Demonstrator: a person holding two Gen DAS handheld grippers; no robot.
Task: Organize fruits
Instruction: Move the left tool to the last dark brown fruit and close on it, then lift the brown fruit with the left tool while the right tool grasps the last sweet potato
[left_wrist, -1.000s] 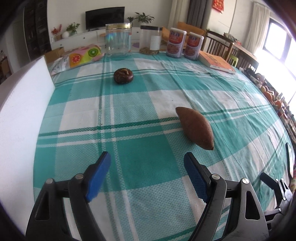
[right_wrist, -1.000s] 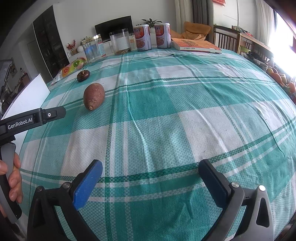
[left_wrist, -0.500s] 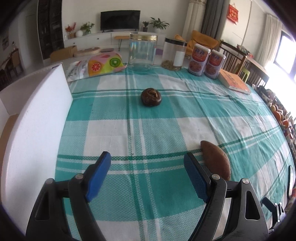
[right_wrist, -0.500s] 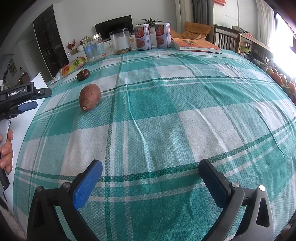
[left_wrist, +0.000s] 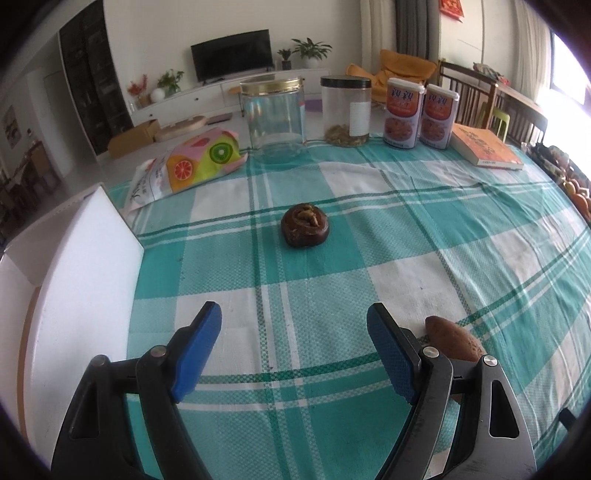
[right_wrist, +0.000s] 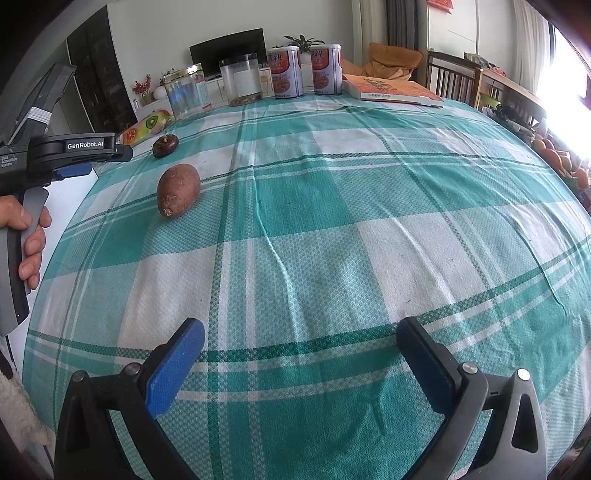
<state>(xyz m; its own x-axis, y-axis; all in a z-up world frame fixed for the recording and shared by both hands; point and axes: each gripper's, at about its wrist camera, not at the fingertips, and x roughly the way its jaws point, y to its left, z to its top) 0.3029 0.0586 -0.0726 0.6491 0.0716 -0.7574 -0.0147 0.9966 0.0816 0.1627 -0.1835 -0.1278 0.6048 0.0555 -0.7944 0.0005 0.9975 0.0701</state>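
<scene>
Beside the white box (left_wrist: 85, 266), both grippers (left_wrist: 293, 341) (right_wrist: 301, 363) gape empty (mangosteen (left_wrist: 304, 229) ahead).

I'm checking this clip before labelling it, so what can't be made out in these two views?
- Sweet potato: left wrist view, near end hidden behind the left gripper finger.
- White box: inside cut off by the left edge.
- Fruit pile: right wrist view, washed out by window glare at the edge.
- Can labels: too small to read.

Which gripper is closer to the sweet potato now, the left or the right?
Left. The left gripper is open right beside the sweet potato; the right gripper is open, farther across the cloth.
</scene>
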